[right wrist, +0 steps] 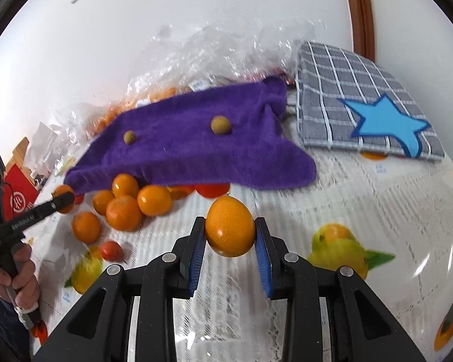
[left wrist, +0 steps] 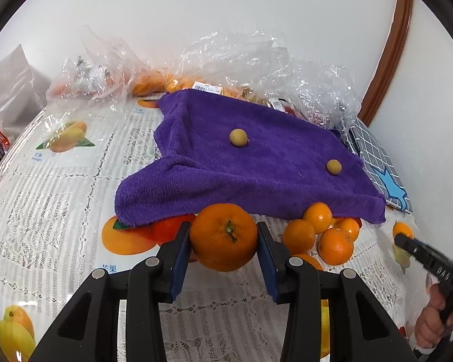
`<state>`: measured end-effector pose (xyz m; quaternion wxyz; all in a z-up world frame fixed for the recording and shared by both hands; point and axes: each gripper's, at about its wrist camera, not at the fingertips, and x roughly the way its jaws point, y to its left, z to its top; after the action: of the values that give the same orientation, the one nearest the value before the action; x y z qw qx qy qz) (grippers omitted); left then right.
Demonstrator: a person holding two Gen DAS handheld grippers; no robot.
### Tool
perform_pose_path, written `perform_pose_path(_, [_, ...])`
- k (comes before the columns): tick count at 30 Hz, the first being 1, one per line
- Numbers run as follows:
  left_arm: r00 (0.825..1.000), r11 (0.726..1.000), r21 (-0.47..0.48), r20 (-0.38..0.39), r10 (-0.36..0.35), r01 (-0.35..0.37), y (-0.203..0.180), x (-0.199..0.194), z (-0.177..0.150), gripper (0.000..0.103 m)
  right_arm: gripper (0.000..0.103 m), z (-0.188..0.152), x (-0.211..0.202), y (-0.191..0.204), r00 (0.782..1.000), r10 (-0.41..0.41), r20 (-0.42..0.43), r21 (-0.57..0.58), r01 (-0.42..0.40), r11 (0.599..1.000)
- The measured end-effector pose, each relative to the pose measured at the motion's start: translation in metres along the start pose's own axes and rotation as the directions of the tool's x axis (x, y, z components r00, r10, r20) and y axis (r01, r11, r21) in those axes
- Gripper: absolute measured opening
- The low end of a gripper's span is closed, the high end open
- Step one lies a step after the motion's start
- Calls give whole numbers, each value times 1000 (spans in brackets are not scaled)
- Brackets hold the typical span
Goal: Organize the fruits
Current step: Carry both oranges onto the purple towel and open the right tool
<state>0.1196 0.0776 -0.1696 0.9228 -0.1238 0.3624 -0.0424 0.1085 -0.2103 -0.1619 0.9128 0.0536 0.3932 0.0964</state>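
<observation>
My left gripper [left wrist: 224,236] is shut on a large orange [left wrist: 223,238] with a green stem, held above the table in front of the purple towel [left wrist: 256,163]. My right gripper [right wrist: 229,229] is shut on a smaller orange [right wrist: 229,226]. Two small yellow-green round fruits [left wrist: 238,137] [left wrist: 334,167] sit on the purple towel [right wrist: 196,147]. A cluster of small oranges [left wrist: 323,235] lies at the towel's near edge, also in the right wrist view [right wrist: 126,205]. A small red fruit [right wrist: 111,250] lies near them.
Clear plastic bags with fruit [left wrist: 172,81] are piled behind the towel against the white wall. A grey checked cloth with a blue star [right wrist: 362,105] lies to the right. The table has a lace cover printed with fruit [left wrist: 60,181]. A wooden door frame [left wrist: 386,48] stands at right.
</observation>
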Motion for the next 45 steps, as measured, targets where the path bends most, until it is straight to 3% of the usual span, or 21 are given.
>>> perform_pose_path(11, [997,999,-4,70,40,-40,2,-12,16,40,32,39,-3,18,997,24,70,-42,-21,999])
perform_pose_path(21, [991,999,19,130,35,-38,-16,-27,77,40,32,69,10,24,995,36,91,-83,-28,996])
perform_pose_path(26, [986,996,48,150,74,-82,-27,-17,104,40,32,87,20,25,994,35,101,-86,-27,996])
perform_pose_path(37, [992,999,-1,119,41,-41,-34,25,143,40,32,127,43,22,989,53,135,-50,-46,998])
perform_pose_path(45, [997,998,-19,53,56,-55,-18,59,133,40,32,114,76,8,998,39,41,-31,-38,999])
